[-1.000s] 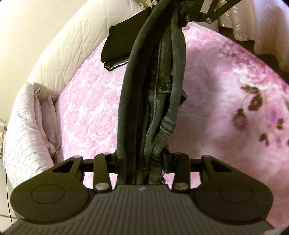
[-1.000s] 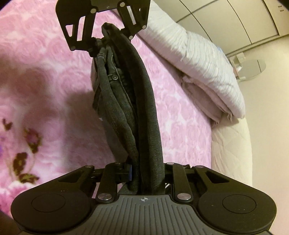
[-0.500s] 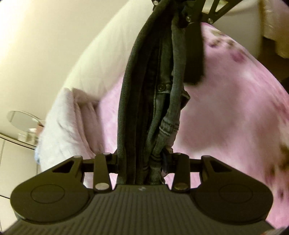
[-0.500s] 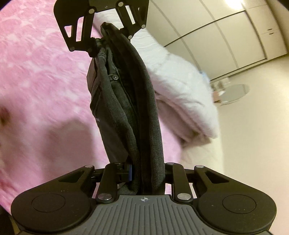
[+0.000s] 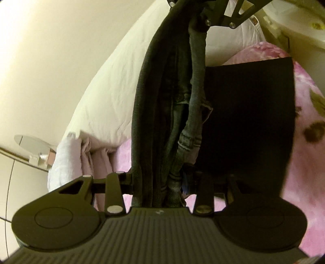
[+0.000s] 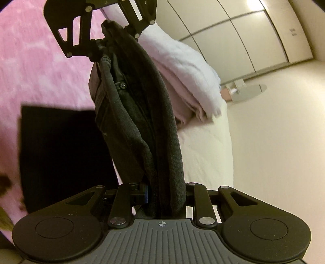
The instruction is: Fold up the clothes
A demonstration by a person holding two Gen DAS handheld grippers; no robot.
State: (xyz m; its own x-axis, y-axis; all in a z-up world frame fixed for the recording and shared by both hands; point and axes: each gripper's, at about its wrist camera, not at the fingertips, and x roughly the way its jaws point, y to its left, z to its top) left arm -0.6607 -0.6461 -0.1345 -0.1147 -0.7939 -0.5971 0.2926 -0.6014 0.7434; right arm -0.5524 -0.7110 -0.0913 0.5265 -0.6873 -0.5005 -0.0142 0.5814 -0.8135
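Observation:
A folded pair of dark grey jeans (image 5: pixel 162 113) hangs stretched between my two grippers, above the bed. My left gripper (image 5: pixel 160 180) is shut on one end of the bundle. The other end is clamped by my right gripper (image 6: pixel 164 193); in the right wrist view the jeans (image 6: pixel 142 132) run up to the left gripper (image 6: pixel 103 44) at the top. The right gripper (image 5: pixel 203 18) also shows at the top of the left wrist view. A black folded garment (image 6: pixel 61 152) lies flat on the pink blanket (image 6: pixel 40 61), just beside and below the jeans.
White and pale pink pillows (image 6: pixel 182 61) are stacked at the head of the bed. The cream quilted mattress edge (image 5: pixel 113 81) borders the blanket. Beyond it are cream floor, a small round table (image 6: pixel 249 91) and wardrobe doors (image 6: pixel 243 30).
Both grippers have swung sideways across the bed with the jeans still clamped. The black folded garment, earlier far off, now lies right beside the hanging jeans; the floor and wardrobe have come into view.

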